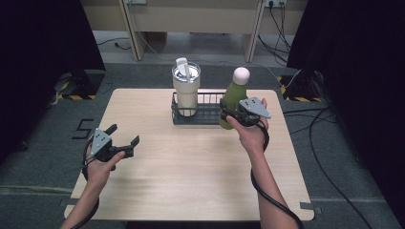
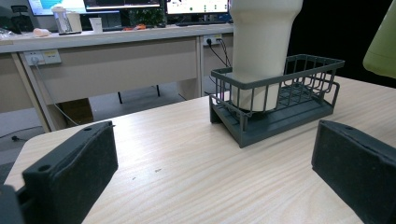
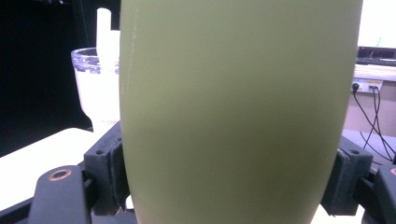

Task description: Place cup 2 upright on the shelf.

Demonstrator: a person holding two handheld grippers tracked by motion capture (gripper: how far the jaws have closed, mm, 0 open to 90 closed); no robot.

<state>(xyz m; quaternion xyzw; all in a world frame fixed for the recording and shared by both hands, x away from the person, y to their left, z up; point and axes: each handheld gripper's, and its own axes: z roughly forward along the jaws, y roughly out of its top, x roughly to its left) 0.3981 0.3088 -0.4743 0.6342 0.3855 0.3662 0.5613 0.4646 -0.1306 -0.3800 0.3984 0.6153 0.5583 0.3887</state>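
On the light wooden table (image 1: 191, 181), a dark grey wire rack (image 1: 205, 113) sits toward twelve o'clock of the tabletop, and a cream tumbler (image 1: 186, 88) with a clear lid and an upright white straw stands in the rack's nine o'clock end. In the left gripper view the tumbler's narrow base is down inside the rack's bars, and the rest of the rack bed (image 2: 299, 109) beside it is bare. The right gripper (image 1: 237, 114), held in the person's right hand (image 1: 250, 131), has its jaws clamped on either side of a green bottle (image 1: 233, 98) with a pale rounded cap; in the right gripper view the bottle's green body (image 3: 233, 112) is pressed between the two black pads. The bottle is upright at the rack's three o'clock end, touching or just outside its rim; whether its base rests on the table cannot be told. The left gripper (image 1: 123, 138), in the left hand (image 1: 100, 164), is near the table's nine o'clock edge, well apart from the rack, its jaws spread wide with nothing between them and pointing toward the rack.
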